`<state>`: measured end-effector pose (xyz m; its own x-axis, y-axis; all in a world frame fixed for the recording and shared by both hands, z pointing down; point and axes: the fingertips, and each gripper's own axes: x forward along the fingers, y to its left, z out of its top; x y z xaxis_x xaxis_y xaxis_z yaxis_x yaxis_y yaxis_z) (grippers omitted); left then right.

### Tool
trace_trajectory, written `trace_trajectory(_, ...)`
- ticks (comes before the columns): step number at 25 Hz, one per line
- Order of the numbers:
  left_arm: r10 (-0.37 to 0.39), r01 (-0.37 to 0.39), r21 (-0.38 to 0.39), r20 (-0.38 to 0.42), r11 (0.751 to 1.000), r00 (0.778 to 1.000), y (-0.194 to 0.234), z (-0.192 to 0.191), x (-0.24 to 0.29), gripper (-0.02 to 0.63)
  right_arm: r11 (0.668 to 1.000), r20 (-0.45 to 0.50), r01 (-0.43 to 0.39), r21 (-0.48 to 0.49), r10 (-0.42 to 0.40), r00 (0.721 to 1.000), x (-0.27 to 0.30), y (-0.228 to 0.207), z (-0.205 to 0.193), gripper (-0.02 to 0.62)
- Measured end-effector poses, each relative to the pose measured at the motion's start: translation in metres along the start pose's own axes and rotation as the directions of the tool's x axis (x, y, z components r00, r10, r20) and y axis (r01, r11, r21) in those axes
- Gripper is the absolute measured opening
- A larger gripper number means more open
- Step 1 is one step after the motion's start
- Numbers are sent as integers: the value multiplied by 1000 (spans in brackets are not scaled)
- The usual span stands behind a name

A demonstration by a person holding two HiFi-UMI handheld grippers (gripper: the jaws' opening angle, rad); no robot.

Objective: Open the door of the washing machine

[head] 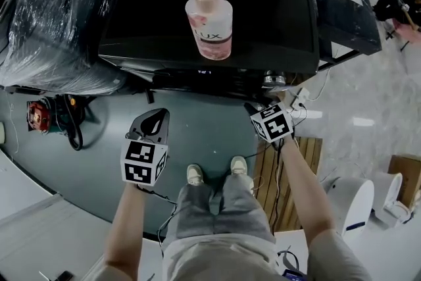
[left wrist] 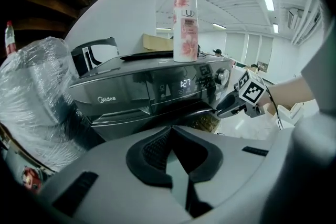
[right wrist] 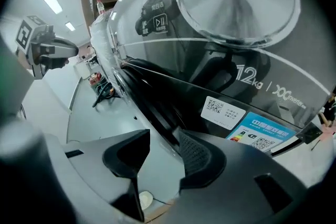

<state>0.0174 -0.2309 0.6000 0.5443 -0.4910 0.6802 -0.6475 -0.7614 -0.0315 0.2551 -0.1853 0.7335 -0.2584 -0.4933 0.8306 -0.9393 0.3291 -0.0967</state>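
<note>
Right gripper point(right wrist: 160, 140): I am holding its jaws apart, the door point(right wrist: 146, 89) edge of the washing machine point(head: 151, 10) running between them | left gripper point(left wrist: 169, 129): I am holding it low before the machine's front, jaws closed on nothing | pink bottle point(head: 209, 22) is standing on the machine's top

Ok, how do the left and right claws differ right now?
The left claw is shut on nothing; the right claw is open. The left claw sits back from the washing machine, facing its control panel; the right claw is up at the door, whose edge appears to run between its jaws. Both are held low in front of the machine.
</note>
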Motion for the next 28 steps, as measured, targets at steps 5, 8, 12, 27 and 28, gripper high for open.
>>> trace_trajectory(5, 3, -3, -3, -10, 1000, 1000, 7, -8, 4, 20, 1000, -15, 19, -6, -19, 1000, 10, -2, -1, 187)
trace_trajectory(8, -6, 5, -13, -22, 1000, 1000, 5, -16, 5, 20, 999, -28, 32, 1, -32, 999, 11, -1, -3, 177)
trace_trajectory(12, -25, 25, 3, -43, 1000, 999, -3, -29, 4, 20, 999, -85, -7, 49, 12, 996, 9, 7, -8, 178)
trace_trajectory(27, -18, -6, -147, -167, 989, 986, -23, -128, -57, 20, 985, -190, -99, 140, 125, 974, -10, 109, -70, 153)
trace_trajectory(28, -18, -8, -151, -171, 988, 985, -25, -134, -61, 20, 984, -192, -100, 150, 128, 973, -11, 116, -74, 153)
